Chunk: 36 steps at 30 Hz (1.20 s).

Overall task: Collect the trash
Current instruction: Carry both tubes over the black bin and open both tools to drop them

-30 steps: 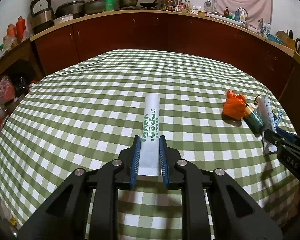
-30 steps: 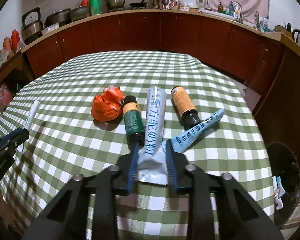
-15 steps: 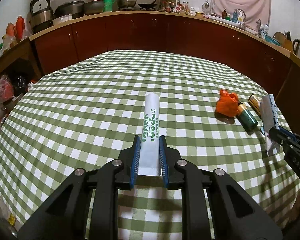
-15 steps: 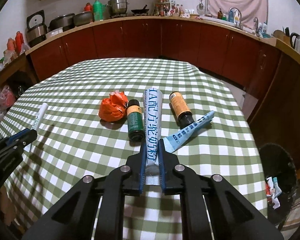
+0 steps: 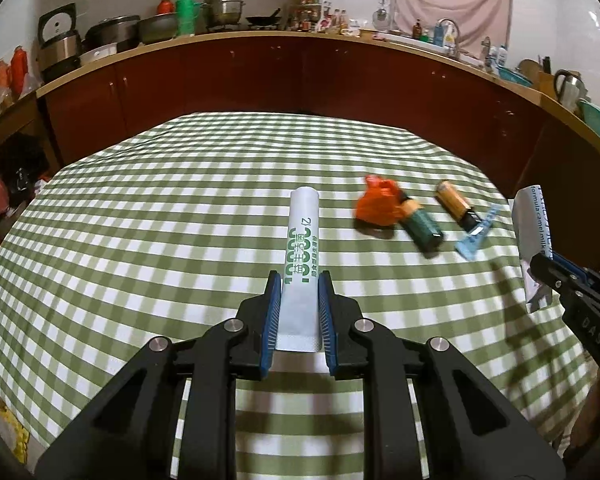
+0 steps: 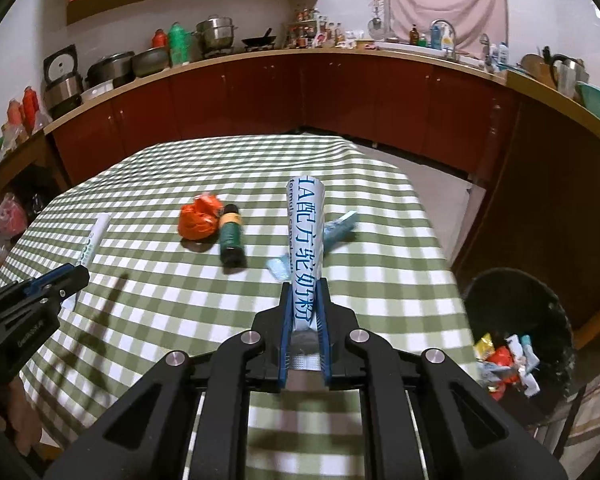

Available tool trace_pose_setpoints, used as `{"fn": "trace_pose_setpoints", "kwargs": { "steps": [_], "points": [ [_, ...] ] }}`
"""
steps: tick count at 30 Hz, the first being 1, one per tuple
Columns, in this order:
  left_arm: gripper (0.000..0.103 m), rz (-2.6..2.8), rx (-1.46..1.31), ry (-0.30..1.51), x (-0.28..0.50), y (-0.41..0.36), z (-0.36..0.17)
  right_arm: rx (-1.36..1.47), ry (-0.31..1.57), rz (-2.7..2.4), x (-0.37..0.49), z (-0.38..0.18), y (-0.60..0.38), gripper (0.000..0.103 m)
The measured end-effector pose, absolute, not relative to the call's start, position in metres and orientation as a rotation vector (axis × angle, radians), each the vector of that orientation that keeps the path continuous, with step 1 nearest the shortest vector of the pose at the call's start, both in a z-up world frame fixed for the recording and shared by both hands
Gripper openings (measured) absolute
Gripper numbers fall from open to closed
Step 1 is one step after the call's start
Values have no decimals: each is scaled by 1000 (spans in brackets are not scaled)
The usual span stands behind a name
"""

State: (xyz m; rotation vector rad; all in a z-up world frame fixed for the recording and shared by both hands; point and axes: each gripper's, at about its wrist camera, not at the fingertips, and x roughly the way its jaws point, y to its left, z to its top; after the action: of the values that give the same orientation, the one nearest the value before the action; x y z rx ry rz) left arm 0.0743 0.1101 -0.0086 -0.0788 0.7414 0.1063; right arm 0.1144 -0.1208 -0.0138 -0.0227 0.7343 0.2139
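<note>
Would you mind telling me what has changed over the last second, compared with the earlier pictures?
The right hand-held gripper has just closed on the blue-lettered sachet and raised it off the checked tablecloth. The left hand-held gripper stays clamped on the green-lettered sachet and has also lifted. The orange wrapper, green bottle, brown bottle and blue packet lie where they were.

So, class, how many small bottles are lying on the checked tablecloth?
2: a green bottle beside the orange crumpled bag, and an amber bottle just right of it, hidden in the right wrist view.
</note>
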Motion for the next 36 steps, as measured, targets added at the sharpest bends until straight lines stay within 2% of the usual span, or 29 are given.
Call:
{"fn": "trace_pose_setpoints", "kwargs": {
  "steps": [36],
  "points": [
    [19,-215,86,728,96,-108,-12,131,696,-74,88,-26,-309,12]
  ]
}}
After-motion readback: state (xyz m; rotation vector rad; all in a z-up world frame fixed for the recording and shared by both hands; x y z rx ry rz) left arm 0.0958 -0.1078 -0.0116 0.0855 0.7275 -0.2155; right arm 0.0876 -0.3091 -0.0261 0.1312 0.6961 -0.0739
